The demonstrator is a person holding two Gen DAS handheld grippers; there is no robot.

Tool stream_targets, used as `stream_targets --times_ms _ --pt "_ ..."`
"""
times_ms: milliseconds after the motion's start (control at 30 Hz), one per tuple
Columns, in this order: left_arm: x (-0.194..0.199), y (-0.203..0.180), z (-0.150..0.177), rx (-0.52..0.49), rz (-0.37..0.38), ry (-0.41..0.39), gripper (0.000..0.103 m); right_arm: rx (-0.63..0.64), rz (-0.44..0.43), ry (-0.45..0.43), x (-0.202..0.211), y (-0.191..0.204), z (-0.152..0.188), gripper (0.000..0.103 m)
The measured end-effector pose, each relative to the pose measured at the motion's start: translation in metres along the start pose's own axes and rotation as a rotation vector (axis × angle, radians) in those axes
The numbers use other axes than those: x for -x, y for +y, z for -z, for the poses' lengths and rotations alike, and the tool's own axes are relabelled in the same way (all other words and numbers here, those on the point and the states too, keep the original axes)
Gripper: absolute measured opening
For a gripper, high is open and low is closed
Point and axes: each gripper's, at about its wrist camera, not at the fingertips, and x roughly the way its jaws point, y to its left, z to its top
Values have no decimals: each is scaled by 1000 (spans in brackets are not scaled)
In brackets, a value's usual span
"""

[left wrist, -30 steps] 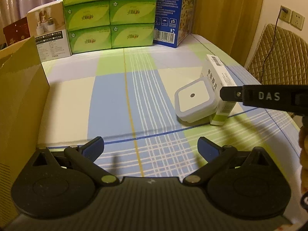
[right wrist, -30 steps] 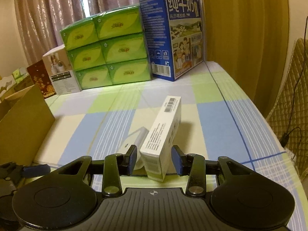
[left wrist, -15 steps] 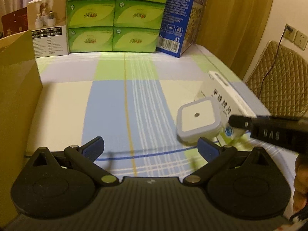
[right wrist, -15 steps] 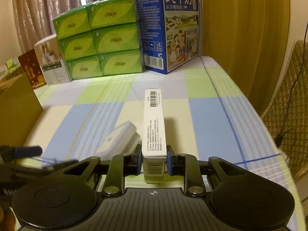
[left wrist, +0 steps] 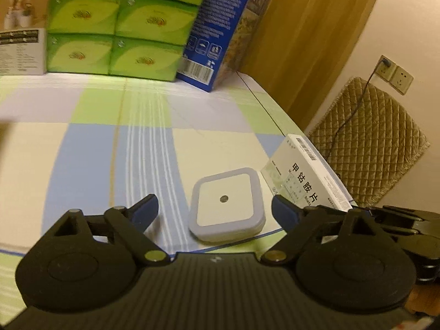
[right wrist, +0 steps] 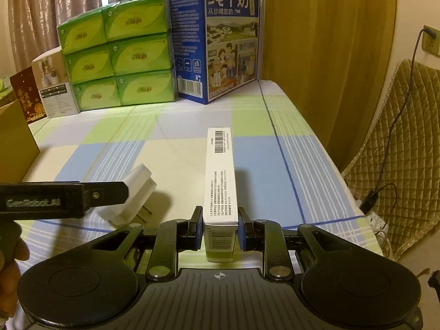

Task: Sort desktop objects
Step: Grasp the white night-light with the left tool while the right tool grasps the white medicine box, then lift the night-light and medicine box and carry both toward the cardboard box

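A white medicine box (right wrist: 220,181) stands on its long edge on the checked tablecloth; it also shows in the left wrist view (left wrist: 305,176). My right gripper (right wrist: 219,225) is shut on its near end. A square white plug-in night light (left wrist: 227,205) lies just left of the box, its prongs showing in the right wrist view (right wrist: 129,198). My left gripper (left wrist: 214,209) is open, its jaws standing either side of the night light just in front of it, not touching. In the right wrist view the left gripper's finger (right wrist: 104,192) reaches in over the night light.
Stacked green tissue packs (right wrist: 118,63), a blue milk carton (right wrist: 217,35) and a small white box (right wrist: 55,88) line the table's far edge. A cardboard box (right wrist: 13,145) stands at the left. A padded chair (right wrist: 398,159) and wall socket (left wrist: 396,74) are beyond the right edge.
My left gripper has moved right and forward until the night light sits between its open jaws. My right gripper has closed on the medicine box and straightened it.
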Motion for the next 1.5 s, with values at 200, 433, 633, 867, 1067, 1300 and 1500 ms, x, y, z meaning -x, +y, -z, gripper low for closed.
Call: stream_targets --times_ms 200,433,633,867,1067,1300,1500 --pt "-16 7 1 34 45 33 81 9 -2 -7 -1 2 -1 21" --pt "-24 9 5 63 75 54 67 16 0 -10 -2 2 -1 21" --pt "-23 4 6 51 66 53 61 0 6 1 -7 -1 0 22" --pt "-16 -6 6 -22 2 53 61 -2 1 -1 -11 0 -2 21" --pt "-1 -11 13 -75 -48 69 61 -6 -7 51 -3 1 0 21" --pt "40 -20 30 -150 -106 71 61 -11 -33 148 31 1 15 21" --pt "83 -28 56 -185 -143 93 61 -22 -60 163 68 2 28 21"
